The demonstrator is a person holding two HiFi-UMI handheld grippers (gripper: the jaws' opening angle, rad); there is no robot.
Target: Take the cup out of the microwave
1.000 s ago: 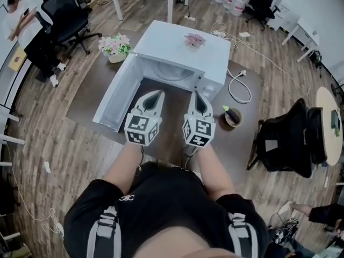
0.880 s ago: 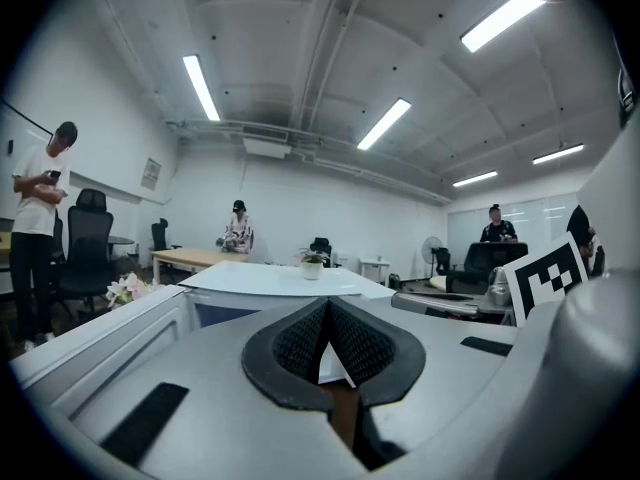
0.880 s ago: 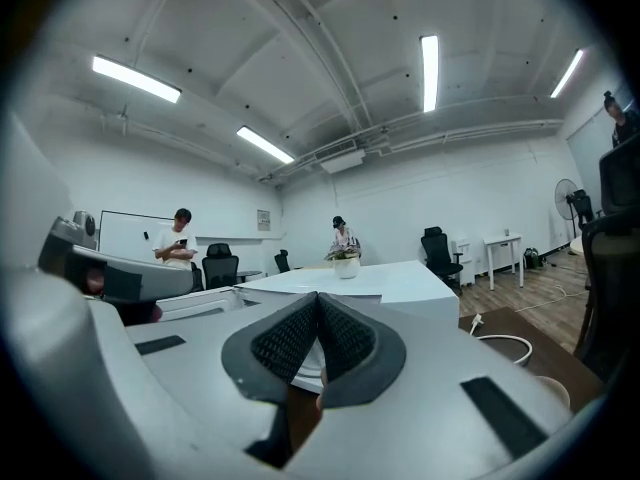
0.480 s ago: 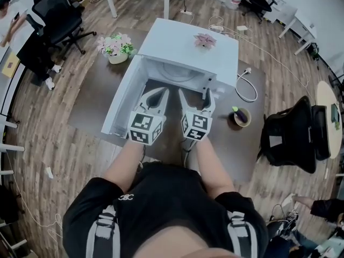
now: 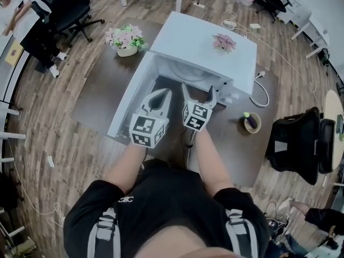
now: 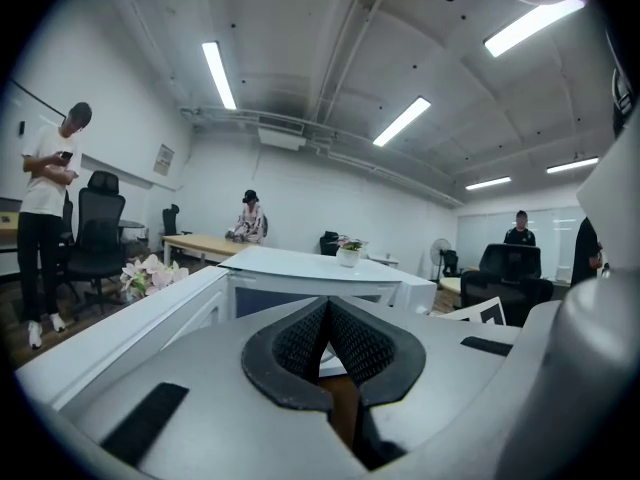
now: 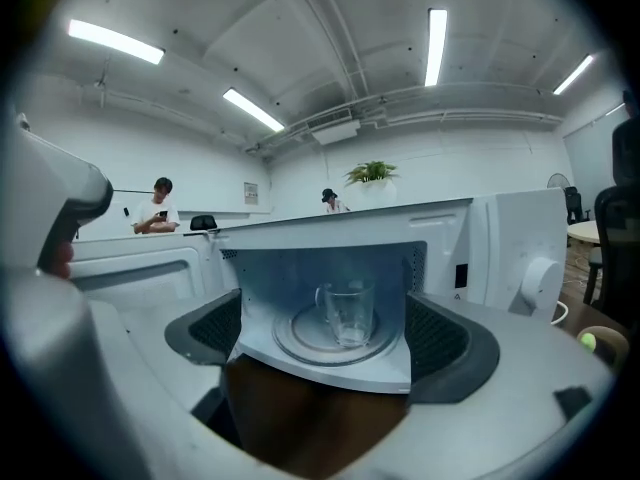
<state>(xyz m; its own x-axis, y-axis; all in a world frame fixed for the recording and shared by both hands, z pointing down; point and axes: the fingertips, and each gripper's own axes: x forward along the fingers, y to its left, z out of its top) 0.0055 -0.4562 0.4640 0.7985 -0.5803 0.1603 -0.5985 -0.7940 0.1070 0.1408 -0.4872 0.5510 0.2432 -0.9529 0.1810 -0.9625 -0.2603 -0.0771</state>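
1. Wood-plank floor surrounds a dark brown counter in the head view. A white box-shaped microwave sits on the counter, with its white door swung out toward 8 o'clock.
2. A pot of pink flowers stands at 10 o'clock from the microwave, and a small round bowl sits at 4 o'clock. A pink flower ornament lies on the microwave's top.
3. Both claws point toward 12 o'clock at the open cavity. The left claw is near the door with its fingers together. The right claw is just beside it at 3 o'clock, fingers spread. From this view the cavity's contents cannot be made out.
4. In the left gripper view the left claw is clenched, its ribbed black pads meeting with nothing between them. The microwave's top lies beyond at 12 o'clock, and a person stands at 9 o'clock.
5. In the right gripper view the right claw is released and its jaws are opening, with the pads wide apart at 9 and 3 o'clock. A clear glass cup with a handle stands upright on the round glass turntable inside the microwave. It is at 12 o'clock, ahead of the pads, and neither pad touches it.
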